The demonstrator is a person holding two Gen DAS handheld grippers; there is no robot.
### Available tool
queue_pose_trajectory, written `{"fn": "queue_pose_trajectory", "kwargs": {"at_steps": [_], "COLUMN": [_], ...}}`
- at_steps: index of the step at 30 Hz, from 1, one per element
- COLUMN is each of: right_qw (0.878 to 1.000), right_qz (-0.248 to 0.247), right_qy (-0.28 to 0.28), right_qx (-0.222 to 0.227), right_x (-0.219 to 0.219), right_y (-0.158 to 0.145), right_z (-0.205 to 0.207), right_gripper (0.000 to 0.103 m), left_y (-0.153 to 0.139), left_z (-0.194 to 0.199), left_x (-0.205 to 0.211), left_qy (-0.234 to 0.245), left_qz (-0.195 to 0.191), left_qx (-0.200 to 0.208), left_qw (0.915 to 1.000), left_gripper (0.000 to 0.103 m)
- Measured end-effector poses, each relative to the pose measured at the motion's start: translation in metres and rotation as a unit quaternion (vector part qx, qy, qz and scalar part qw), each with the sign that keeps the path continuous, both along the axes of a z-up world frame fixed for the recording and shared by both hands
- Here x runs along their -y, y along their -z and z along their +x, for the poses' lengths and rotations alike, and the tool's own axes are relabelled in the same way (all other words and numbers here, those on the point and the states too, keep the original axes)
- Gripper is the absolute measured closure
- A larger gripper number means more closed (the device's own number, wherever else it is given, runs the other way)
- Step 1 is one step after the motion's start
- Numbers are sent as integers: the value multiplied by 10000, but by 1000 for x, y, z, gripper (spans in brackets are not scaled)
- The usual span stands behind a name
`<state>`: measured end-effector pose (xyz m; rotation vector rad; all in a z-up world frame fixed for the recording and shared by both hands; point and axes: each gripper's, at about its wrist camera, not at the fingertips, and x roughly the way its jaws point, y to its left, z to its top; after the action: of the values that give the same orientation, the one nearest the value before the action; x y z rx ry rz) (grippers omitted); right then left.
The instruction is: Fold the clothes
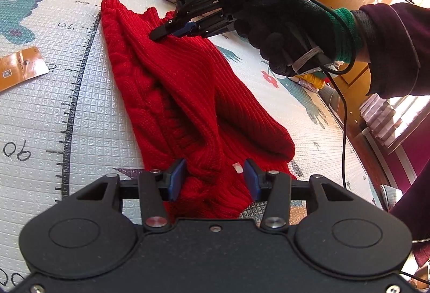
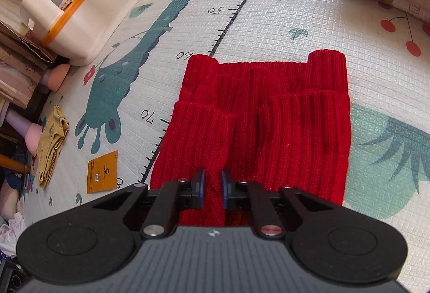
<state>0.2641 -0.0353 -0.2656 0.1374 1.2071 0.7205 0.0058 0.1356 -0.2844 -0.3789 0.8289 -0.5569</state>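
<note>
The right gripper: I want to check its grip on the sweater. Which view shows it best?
The left wrist view: it shows the whole right gripper side-on, tips on the red sweater, with the gloved hand holding it. The right wrist view shows only its own fingers, close together around a ridge of knit.

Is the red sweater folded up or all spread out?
Partly folded. The red sweater lies narrow on the mat, both sleeves laid over its middle.
</note>
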Motion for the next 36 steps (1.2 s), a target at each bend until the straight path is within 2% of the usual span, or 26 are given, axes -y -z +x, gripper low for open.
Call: {"fn": "queue_pose_trajectory", "kwargs": {"at_steps": [3, 8, 14, 17, 19, 20, 25, 28, 32, 36], "right_qw": [9991, 9936, 9879, 9919, 9966, 9975, 9962, 9923, 9782, 9586], "right_qz": [315, 868, 1295, 967, 515, 316, 13, -88, -204, -539], "right_qy": [51, 109, 227, 319, 468, 444, 449, 401, -326, -1346], "right_qx": [292, 712, 826, 763, 434, 455, 748, 1173, 2039, 2453], "right_x": [6, 8, 0, -8, -12, -14, -9, -4, -9, -42], "right_y": [-14, -35, -32, -16, 8, 13, 5, -12, -36, -33], "right_z": [-5, -8, -5, 0, 5, 4, -1, -8, -33, -53], "right_gripper": [91, 91, 91, 91, 91, 89, 85, 82, 81, 81], "left_y": [2, 9, 22, 28, 31, 33, 42, 43, 44, 46], "left_z": [-1, 3, 5, 5, 4, 4, 2, 0, -7, -7], "left_x": [-2, -16, -35, -41, -44, -45, -52, -54, -56, -54], "left_qy": [-37, -224, -573, -758, -865, -918, -1195, -1268, -1331, -1360], "left_qz": [-102, -608, -1403, -1733, -1888, -1966, -2371, -2431, -2457, -2441], "left_qx": [-56, -339, -797, -1002, -1101, -1151, -1387, -1429, -1421, -1447], "left_qw": [9999, 9973, 9852, 9768, 9720, 9694, 9541, 9510, 9496, 9492], "left_gripper": [57, 57, 57, 57, 57, 57, 57, 57, 52, 50]}}
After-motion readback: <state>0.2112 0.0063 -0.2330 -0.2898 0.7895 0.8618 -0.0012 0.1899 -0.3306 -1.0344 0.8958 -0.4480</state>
